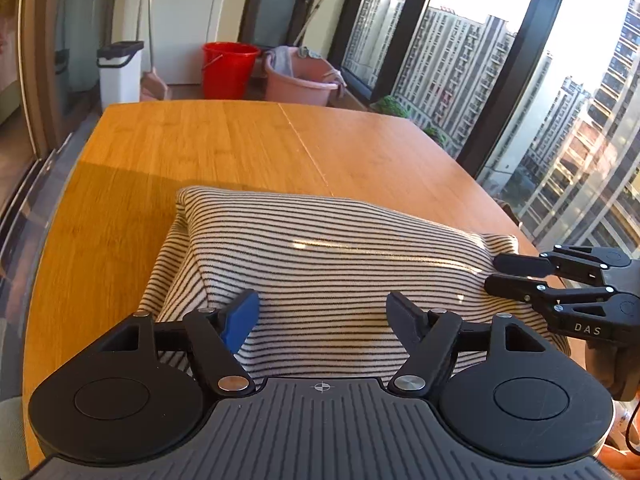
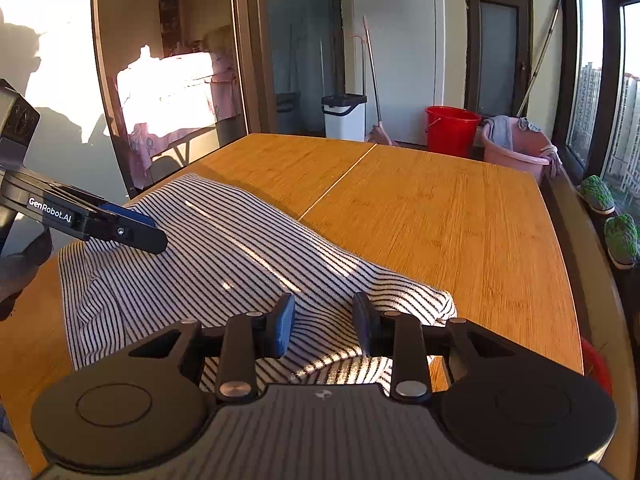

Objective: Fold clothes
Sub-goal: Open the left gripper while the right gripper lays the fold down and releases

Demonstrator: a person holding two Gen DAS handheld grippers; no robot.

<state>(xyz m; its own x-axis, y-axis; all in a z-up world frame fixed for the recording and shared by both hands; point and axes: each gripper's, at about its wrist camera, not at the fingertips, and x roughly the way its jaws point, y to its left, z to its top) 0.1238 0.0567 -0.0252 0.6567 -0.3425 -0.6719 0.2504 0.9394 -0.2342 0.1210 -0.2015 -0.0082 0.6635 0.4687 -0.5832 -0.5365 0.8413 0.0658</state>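
A black-and-white striped garment (image 1: 332,256) lies folded into a thick bundle on the wooden table (image 1: 224,140). My left gripper (image 1: 322,312) hovers over the bundle's near left part, jaws wide open, with nothing pinched between the blue pad and the black one. In the right wrist view it reaches in from the left (image 2: 154,232) above the garment (image 2: 224,248). My right gripper (image 2: 324,326) sits low over the bundle's right end, jaws partly apart, with striped cloth lying beneath the gap and not pressed. From the left wrist view it (image 1: 506,276) rests at the garment's right corner.
A red bucket (image 2: 452,130), a pink basin (image 2: 516,146) with rags and a white bin (image 2: 344,116) stand on the floor beyond the table's far end. Tall windows (image 1: 460,64) run along the right side, with potted plants (image 2: 620,236) on the sill. Bare tabletop stretches behind the garment.
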